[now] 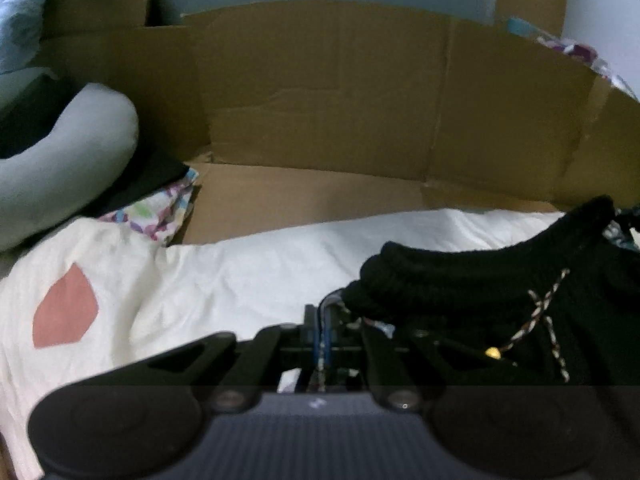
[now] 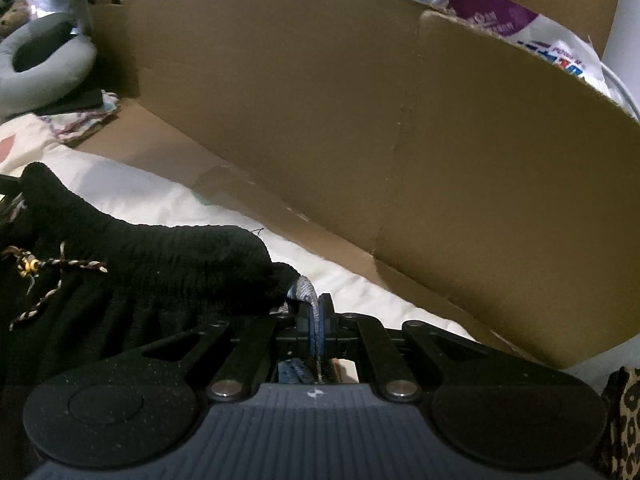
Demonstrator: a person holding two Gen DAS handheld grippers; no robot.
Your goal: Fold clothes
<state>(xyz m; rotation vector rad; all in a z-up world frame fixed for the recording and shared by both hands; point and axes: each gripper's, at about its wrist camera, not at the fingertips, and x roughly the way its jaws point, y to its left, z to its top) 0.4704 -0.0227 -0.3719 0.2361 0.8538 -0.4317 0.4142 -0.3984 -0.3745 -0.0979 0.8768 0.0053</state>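
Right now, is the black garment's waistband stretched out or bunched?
Stretched out: the ribbed waistband spans between both closed grippers, left gripper and right gripper, each pinching one end.

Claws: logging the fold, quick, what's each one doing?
Left claw: shut on the black shorts.
Right claw: shut on the shorts' waistband.

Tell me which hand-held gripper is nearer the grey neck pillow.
Left. The left hand-held gripper holds the black garment's waistband on the side toward the grey neck pillow. The right hand-held gripper grips the far end, with the pillow well off.
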